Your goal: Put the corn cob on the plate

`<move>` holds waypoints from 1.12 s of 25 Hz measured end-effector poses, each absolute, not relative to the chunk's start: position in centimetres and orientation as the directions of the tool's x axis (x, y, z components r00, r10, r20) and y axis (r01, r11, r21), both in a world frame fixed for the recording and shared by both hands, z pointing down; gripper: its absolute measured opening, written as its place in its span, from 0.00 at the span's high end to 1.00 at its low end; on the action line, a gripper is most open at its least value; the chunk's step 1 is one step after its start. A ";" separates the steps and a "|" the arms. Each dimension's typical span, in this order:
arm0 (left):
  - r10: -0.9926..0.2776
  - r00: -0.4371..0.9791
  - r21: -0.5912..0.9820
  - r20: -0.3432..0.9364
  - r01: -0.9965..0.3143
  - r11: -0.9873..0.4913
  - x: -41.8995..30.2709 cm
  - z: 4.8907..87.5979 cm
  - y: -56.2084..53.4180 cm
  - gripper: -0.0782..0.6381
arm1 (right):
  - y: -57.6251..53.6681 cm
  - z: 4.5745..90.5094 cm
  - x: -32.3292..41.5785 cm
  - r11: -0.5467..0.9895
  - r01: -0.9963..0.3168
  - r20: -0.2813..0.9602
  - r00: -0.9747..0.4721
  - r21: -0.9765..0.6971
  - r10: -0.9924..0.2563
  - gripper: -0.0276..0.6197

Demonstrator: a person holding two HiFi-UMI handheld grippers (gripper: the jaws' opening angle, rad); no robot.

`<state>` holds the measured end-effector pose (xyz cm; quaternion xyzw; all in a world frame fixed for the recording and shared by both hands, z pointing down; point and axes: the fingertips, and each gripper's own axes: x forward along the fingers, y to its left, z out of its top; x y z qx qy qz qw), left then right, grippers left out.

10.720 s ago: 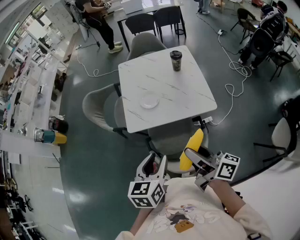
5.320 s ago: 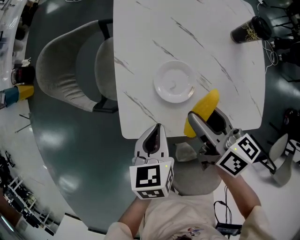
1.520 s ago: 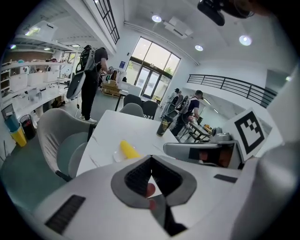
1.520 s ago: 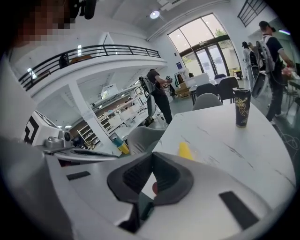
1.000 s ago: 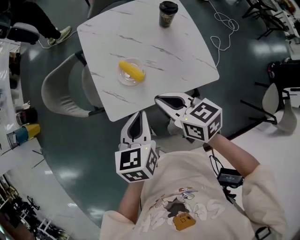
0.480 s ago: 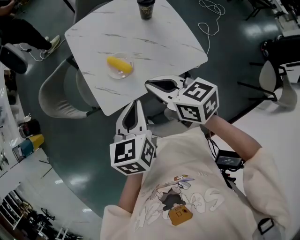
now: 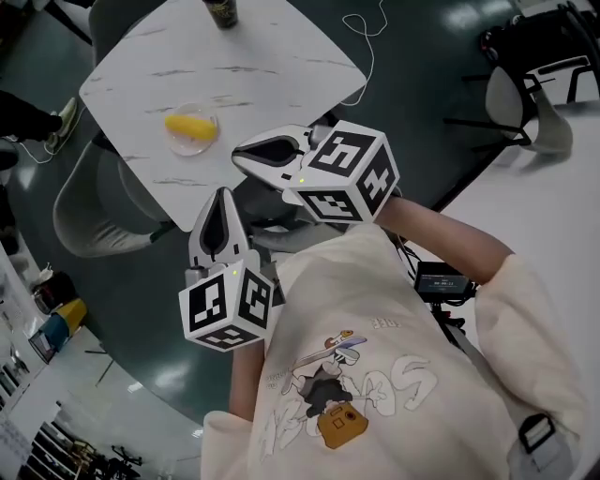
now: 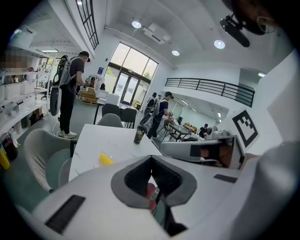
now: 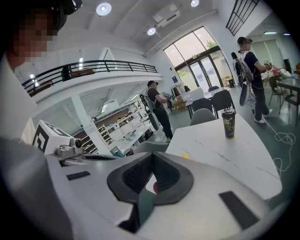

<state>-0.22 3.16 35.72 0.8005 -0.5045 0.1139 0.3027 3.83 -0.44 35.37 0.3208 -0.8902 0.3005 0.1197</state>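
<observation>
Two grippers were clenched, jaws pressed together: the left gripper [image 7: 223,195] sat at seven o'clock of the right gripper [image 7: 240,156], both off the table [image 7: 281,56]. The corn cob [image 7: 187,125] lay on the plate [image 7: 178,147], at eleven o'clock from the left gripper, well apart. A dark cup [image 7: 222,11] stood at twelve o'clock of the plate.

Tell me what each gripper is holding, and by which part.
Nothing: the left gripper and right gripper are both shut and empty. The corn cob lies on the plate.
</observation>
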 end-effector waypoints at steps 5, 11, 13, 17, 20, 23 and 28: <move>-0.729 0.472 0.362 0.496 -0.875 -0.321 -0.5 35.1 5.1 0.88 | 2.0 33.9 4.8 0.608 -0.660 0.380 -0.751 -0.441 -0.541 0.95; -0.712 0.492 0.368 0.502 -0.866 -0.339 -1.2 33.8 8.3 0.88 | 6.8 31.1 6.6 0.580 -0.723 0.367 -0.691 -0.376 -0.623 0.95; -0.718 0.495 0.371 0.489 -0.863 -0.342 -1.3 33.2 9.1 0.88 | 7.9 30.0 7.3 0.574 -0.744 0.355 -0.668 -0.343 -0.653 0.95; -0.717 0.505 0.381 0.479 -0.856 -0.348 -1.5 32.7 10.7 0.88 | 9.6 29.1 8.2 0.526 -0.789 0.345 -0.613 -0.319 -0.711 0.95; -0.703 0.524 0.380 0.481 -0.847 -0.371 -1.3 33.0 11.4 0.88 | 10.2 29.1 7.9 0.497 -0.806 0.337 -0.588 -0.321 -0.735 0.95; -0.690 0.541 0.379 0.480 -0.838 -0.393 -1.0 33.3 11.9 0.88 | 11.0 29.2 7.5 0.482 -0.818 0.334 -0.570 -0.313 -0.751 0.95; -0.679 0.560 0.387 0.475 -0.826 -0.410 -1.2 33.2 12.2 0.88 | 12.4 29.4 6.9 0.450 -0.837 0.337 -0.540 -0.310 -0.771 0.95</move>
